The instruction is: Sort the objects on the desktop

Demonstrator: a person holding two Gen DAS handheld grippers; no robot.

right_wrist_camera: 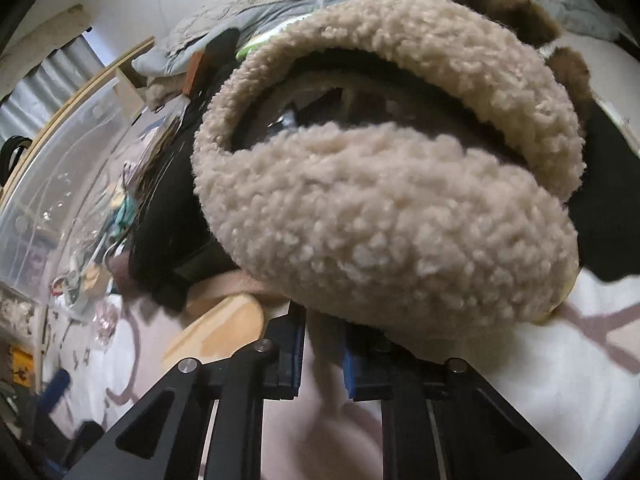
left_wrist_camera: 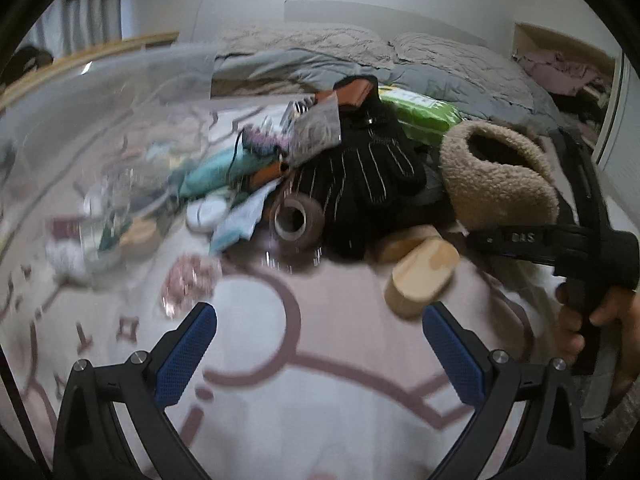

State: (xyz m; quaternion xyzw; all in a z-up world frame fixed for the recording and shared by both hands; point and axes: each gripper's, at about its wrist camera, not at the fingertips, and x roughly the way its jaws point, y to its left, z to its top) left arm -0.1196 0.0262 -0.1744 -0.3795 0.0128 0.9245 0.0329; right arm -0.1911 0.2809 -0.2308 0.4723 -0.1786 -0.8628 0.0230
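We see the left gripper [left_wrist_camera: 319, 340] low in its own view, its blue-padded fingers [left_wrist_camera: 186, 354] spread wide apart with nothing between them, only the pale patterned cloth [left_wrist_camera: 340, 392] below. Just beyond the right-hand finger, at about 1 o'clock from the gap, lies a light wooden block [left_wrist_camera: 422, 278]; a second, similar piece sits just behind it. At 12 o'clock a roll of brown tape [left_wrist_camera: 298, 220] stands on edge, touching a black striped glove [left_wrist_camera: 360, 176] that is draped over the heap. A blurred pinkish shiny scrap [left_wrist_camera: 188, 282] lies at 11 o'clock on the cloth. Further back in the pile we note a green packet [left_wrist_camera: 424, 114] at 1 o'clock and, well beyond, a grey quilted bed [left_wrist_camera: 360, 52]. At 2 o'clock sits the fleecy beige earmuff [left_wrist_camera: 496, 176], with the right gripper [right_wrist_camera: 322, 360] reaching in from 3 o'clock. In the right wrist view its fingers [right_wrist_camera: 290, 354] stand nearly together, pinched on a thin beige strip that runs up from between them to the earmuff's underside; the earmuff [right_wrist_camera: 384, 216] fills the frame at 12 o'clock, directly above the fingertips. At 10 o'clock from them lies the wooden block [right_wrist_camera: 218, 336], close beside the left-hand finger, and at 9 o'clock a clear plastic bin [right_wrist_camera: 60, 184] curves along the edge.
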